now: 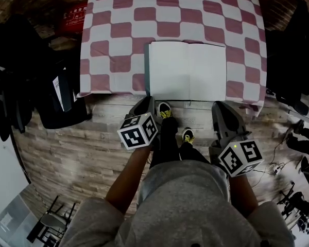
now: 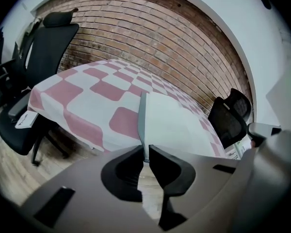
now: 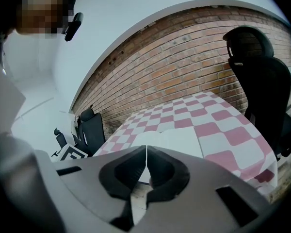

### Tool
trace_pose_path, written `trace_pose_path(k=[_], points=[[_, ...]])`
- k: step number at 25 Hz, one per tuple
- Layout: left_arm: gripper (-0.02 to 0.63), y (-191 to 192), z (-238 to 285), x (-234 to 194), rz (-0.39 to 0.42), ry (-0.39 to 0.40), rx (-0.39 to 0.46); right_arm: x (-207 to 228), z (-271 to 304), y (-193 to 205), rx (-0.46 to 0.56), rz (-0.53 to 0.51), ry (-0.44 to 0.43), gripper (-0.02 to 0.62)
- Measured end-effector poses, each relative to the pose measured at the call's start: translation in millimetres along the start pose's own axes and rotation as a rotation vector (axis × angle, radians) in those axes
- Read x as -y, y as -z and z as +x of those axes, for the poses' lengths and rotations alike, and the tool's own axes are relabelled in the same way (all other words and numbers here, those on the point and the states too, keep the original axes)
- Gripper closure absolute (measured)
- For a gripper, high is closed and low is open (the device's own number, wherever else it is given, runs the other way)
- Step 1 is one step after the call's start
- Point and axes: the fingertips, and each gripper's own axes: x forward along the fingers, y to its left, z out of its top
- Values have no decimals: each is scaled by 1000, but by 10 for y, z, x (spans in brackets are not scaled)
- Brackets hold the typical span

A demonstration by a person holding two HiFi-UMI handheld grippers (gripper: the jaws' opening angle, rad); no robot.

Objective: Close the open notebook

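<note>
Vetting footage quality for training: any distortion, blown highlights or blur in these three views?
Head view: heavy fisheye, dark corners, notebook pages washed out near white. Left gripper view: black circular vignette, brick wall bowed, left hand-held gripper close and soft. Right gripper view: same vignette, mosaic patch top left, tablecloth sharp.

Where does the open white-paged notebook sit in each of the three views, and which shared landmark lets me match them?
Head view: open white-paged notebook with a grey-green cover, upper centre.
Left gripper view: notebook, centre, its cover edge running down into the jaws.
Right gripper view: notebook, centre, just above the jaws.
Shared landmark: the pink-and-white checked tablecloth under it.
</note>
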Motion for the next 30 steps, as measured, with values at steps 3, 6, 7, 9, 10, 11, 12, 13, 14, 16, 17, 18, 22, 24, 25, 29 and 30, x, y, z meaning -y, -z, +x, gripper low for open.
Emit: trace_pose_path(k=[3, 6, 7, 9, 10, 11, 12, 13, 14, 16, 17, 18, 22, 24, 25, 29, 30], points=[[565, 0, -39, 22, 10, 5, 8, 40, -72, -56, 21, 5, 19, 568], [569, -63, -88, 56, 16, 5, 26, 81, -132, -146, 49, 0, 33, 569], [569, -80, -105, 71, 20, 5, 32, 100, -160, -175, 60, 0, 39, 568], [571, -109, -147, 110, 27, 13, 43, 144, -228, -235, 81, 2, 51, 568], [571, -125, -170, 133, 29, 20, 49, 170, -264, -267, 92, 2, 57, 569], [571, -141, -192, 159, 30, 28, 56, 197, -300, -296, 101, 0, 63, 568], [572, -157, -217, 188, 35, 34, 63, 223, -335, -323, 110, -2, 69, 569], [572, -177, -246, 223, 45, 36, 71, 246, -370, -346, 118, -4, 74, 568], [572, -208, -282, 266, 59, 37, 81, 267, -405, -365, 125, -5, 78, 568], [572, -270, -355, 372, 91, 39, 100, 300, -475, -393, 138, -5, 84, 569], [572, -288, -381, 425, 106, 43, 108, 311, -504, -409, 145, -6, 85, 568], [572, -302, -398, 476, 123, 49, 116, 318, -525, -429, 153, -8, 85, 569], [571, -360, -478, 706, 220, 76, 149, 316, -597, -499, 186, -10, 83, 568], [571, -381, -524, 831, 269, 90, 161, 314, -654, -521, 200, -9, 83, 569], [571, -389, -544, 892, 291, 99, 165, 315, -686, -533, 207, -10, 84, 568], [571, -439, -586, 1146, 367, 139, 184, 366, -812, -611, 240, -19, 102, 568], [570, -448, -591, 1212, 388, 149, 189, 389, -840, -630, 247, -18, 109, 569]])
